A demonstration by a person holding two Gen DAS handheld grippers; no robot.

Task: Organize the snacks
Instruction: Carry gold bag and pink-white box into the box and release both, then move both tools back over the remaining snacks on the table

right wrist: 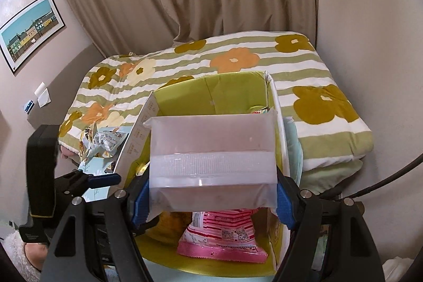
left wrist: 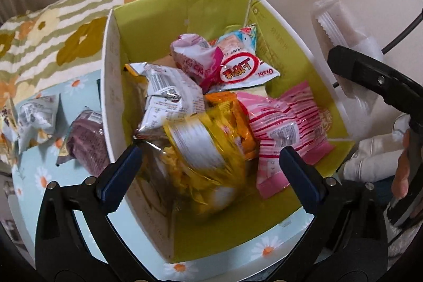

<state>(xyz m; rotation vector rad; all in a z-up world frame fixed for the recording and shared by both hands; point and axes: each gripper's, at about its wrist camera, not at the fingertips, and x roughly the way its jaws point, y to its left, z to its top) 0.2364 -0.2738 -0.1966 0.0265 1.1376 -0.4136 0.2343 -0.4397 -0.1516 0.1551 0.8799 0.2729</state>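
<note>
Now my left gripper (left wrist: 210, 165) hangs spread over the green-lined box (left wrist: 211, 4), the yellow snack packet (left wrist: 201, 149) loose inside. My right gripper (right wrist: 211, 192) pinches a frosted pouch (right wrist: 211, 149) above it. Risk: the slick pouch could slip sideways, missing the box.

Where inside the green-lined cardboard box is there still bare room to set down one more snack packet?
Bare green lining shows at the far end of the green-lined cardboard box, behind the red-and-white Oishi packet, and in the near corner beside the pink striped packet. The middle is crowded: the silver packet and yellow packet overlap.
</note>
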